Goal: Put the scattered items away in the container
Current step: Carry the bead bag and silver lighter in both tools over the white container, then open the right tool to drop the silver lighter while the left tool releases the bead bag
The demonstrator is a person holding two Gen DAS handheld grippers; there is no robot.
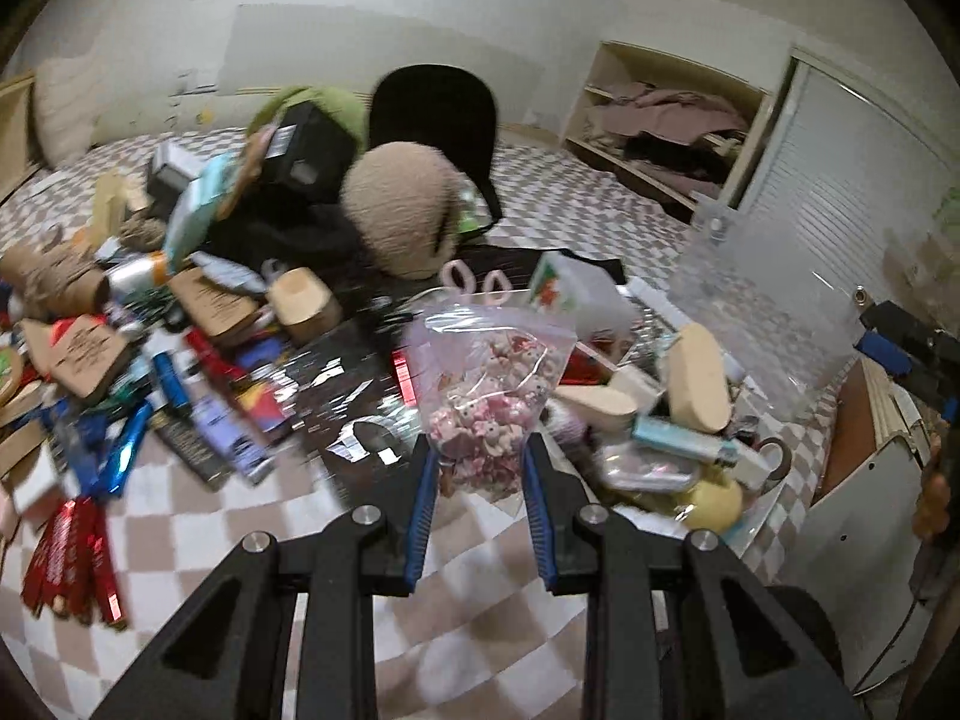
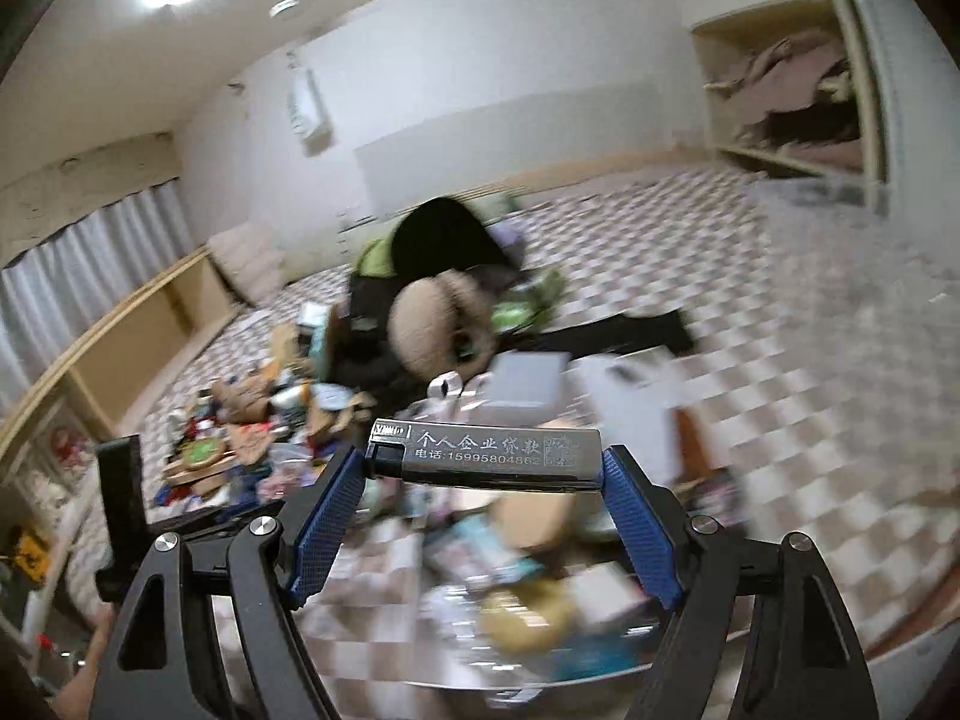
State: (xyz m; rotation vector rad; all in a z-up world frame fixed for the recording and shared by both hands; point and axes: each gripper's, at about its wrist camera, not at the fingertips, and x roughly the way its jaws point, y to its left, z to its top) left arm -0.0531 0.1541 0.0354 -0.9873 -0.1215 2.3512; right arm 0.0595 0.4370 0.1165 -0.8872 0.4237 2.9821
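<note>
silver lighter held level, clear container cluttered

A bed covered in a pink-and-white checkered sheet carries a wide scatter of small things. The landmark is a round beige plush toy near the middle of the heap. Behind it stands a black cap. To its left lie brown cardboard tags and a cardboard tube. In front of it lie a wooden cup and dark foil wrappers. Far in front and to the left, red packets rest on the bare sheet. To its right sits a clear container, holding wooden pieces and small packets.
</note>
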